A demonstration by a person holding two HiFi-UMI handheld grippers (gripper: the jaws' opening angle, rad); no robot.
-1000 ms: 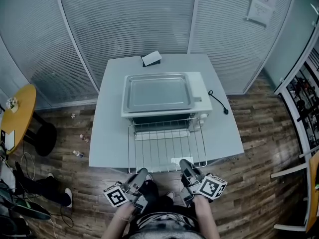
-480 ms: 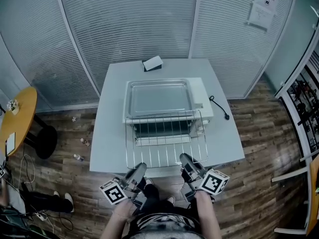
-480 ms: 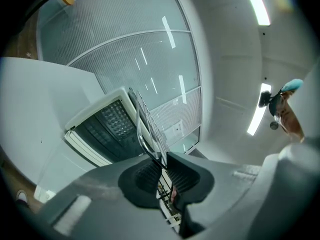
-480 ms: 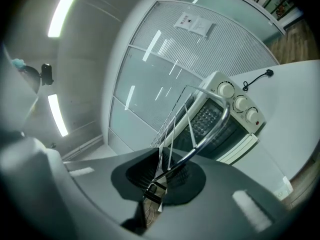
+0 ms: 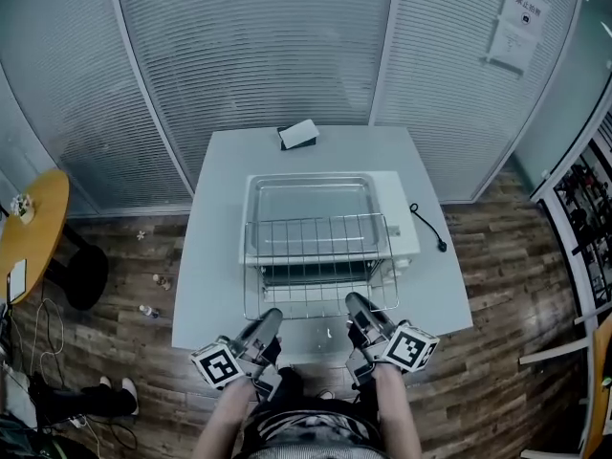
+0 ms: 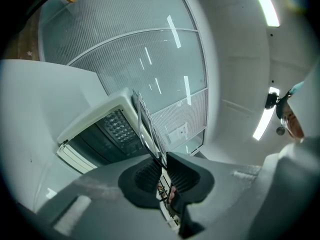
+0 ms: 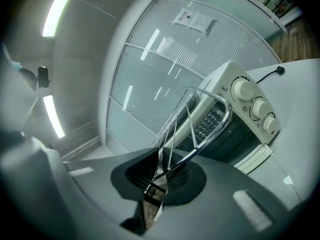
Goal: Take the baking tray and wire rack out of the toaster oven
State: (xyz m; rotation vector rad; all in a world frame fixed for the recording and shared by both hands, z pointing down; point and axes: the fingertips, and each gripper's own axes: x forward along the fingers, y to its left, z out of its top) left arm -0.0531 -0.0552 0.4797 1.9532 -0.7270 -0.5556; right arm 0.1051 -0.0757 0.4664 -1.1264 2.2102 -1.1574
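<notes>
Raised wire rack (image 5: 320, 266) — pinched by left tool (image 5: 271, 316), right tool (image 5: 353, 302).

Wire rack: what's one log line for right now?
wire rack: outside toaster oven, held up | left gripper: shut on rack | right gripper: shut on rack | baking tray: atop oven

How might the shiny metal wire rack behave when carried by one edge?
The shiny metal wire rack probably stays stiff: it looks flat though clamped at one edge. Likely light: thin open wires. Smooth bars might pivot in the left hand-held gripper and right hand-held gripper.
</notes>
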